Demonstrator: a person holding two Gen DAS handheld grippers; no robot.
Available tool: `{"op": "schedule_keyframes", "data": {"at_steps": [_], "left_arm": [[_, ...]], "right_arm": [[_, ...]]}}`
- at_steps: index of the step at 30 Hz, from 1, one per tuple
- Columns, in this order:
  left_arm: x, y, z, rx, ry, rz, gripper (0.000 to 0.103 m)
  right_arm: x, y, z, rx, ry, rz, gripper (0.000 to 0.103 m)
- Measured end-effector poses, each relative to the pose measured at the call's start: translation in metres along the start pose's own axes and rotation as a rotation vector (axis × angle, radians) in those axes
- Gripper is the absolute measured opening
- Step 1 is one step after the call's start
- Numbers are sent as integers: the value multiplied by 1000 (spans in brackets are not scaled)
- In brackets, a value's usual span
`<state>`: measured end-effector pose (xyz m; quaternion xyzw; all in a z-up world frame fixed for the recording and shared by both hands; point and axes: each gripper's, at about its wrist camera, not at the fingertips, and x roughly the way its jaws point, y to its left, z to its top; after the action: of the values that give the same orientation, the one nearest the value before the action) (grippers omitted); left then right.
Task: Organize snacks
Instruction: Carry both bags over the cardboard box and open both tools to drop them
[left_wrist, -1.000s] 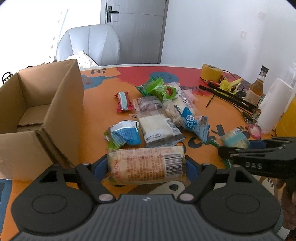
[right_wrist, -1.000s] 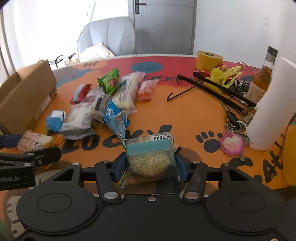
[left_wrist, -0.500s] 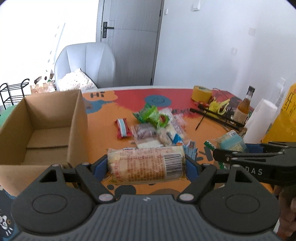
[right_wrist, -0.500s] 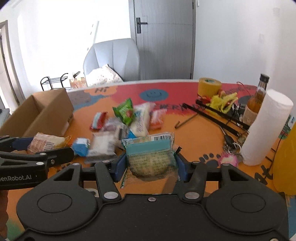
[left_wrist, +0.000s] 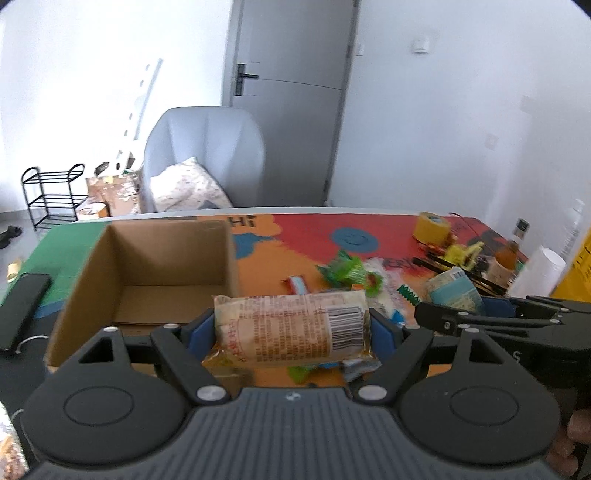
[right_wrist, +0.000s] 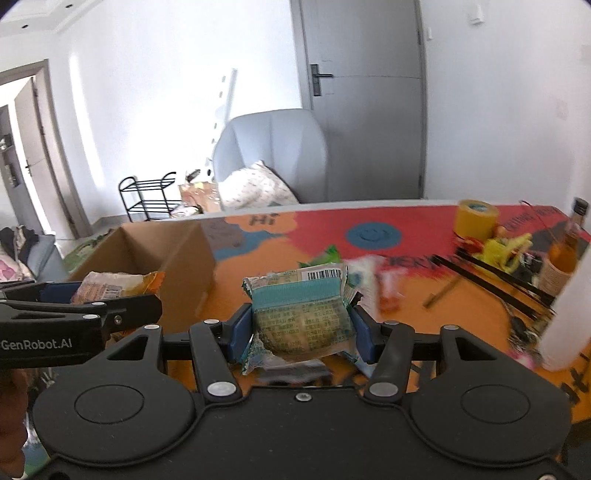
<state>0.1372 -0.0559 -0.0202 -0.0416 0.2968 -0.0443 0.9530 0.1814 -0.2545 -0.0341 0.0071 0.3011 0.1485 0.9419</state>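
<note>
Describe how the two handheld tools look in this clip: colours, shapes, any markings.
Both are black plastic. Each has a ribbed body, two round discs, and angled linkage arms with silver rivets leading to blue pads. The left tool has a greyer ribbed housing and white "GenRobot.AI" lettering on its side, seen from the right camera. The right tool is darker, with part of a white letter on its side. No cables or sleeves show.

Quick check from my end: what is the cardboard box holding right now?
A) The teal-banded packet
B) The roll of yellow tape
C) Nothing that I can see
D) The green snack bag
C: in the left wrist view the cardboard box shows only bare floor flaps, though the left gripper hides its near corner.
</note>
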Motion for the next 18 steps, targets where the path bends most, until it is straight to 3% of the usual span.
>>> {"op": "schedule_keyframes", "data": {"at_steps": [18], "left_arm": [[5, 84, 24, -120, -9, 141, 83]], "right_arm": [[34, 65, 24, -53, 10, 144, 53]]}}
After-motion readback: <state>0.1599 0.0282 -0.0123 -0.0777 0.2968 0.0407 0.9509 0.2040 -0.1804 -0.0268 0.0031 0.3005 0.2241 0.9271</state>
